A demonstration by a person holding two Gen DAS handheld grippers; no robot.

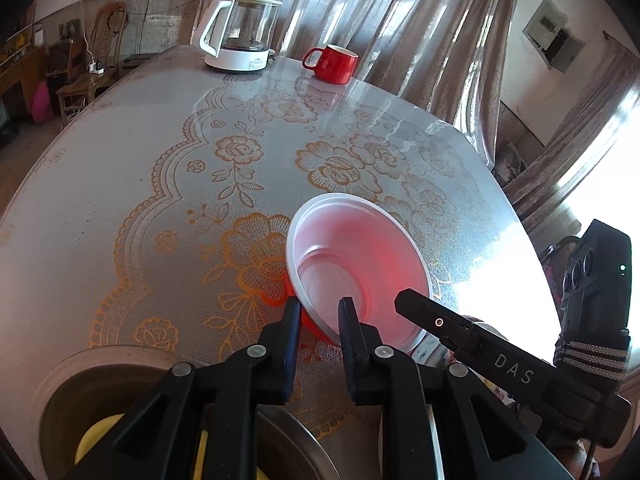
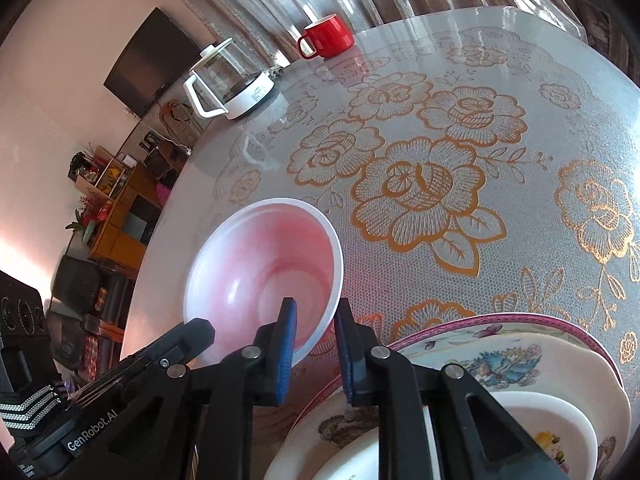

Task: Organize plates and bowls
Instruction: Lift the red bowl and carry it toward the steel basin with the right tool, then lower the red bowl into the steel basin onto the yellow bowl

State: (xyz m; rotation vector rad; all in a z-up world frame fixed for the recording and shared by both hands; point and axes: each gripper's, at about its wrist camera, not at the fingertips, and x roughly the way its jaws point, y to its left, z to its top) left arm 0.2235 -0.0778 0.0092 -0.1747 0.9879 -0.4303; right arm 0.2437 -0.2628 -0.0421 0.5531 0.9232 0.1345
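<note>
Left wrist view: left gripper [image 1: 319, 306] straddles the near rim of the red-and-white bowl [image 1: 356, 256], one finger outside the wall, one inside. There is a visible gap between pads and rim, so whether they actually press on it I can't tell. The bowl sits upright on the table [image 1: 120, 184], which has a lace-pattern gold-flower cover, toward its right side. The right gripper [image 1: 408, 300] comes in from the right, its tip at the bowl's near-right rim; its jaw state is not readable from here. A metal bowl [image 1: 68, 380] with something yellow inside sits at bottom left, partly hidden by the gripper body. A glass kettle [image 1: 240, 32] on a white base and a red mug [image 1: 332, 62] stand at the far edge, well apart from the bowl.

Right wrist view: right gripper [image 2: 316, 306] also straddles the bowl [image 2: 260, 264] rim, left finger inside, right finger outside. The jaws are narrow, the rim sits between the pads, and contact is unclear. The left gripper [image 2: 200, 330] tip touches or nearly touches the rim at lower left. A stack of patterned plates [image 2: 520, 356] lies just right of the bowl, under the gripper body. The kettle [image 2: 228, 80] and mug [image 2: 326, 36] are at the far side.
</note>
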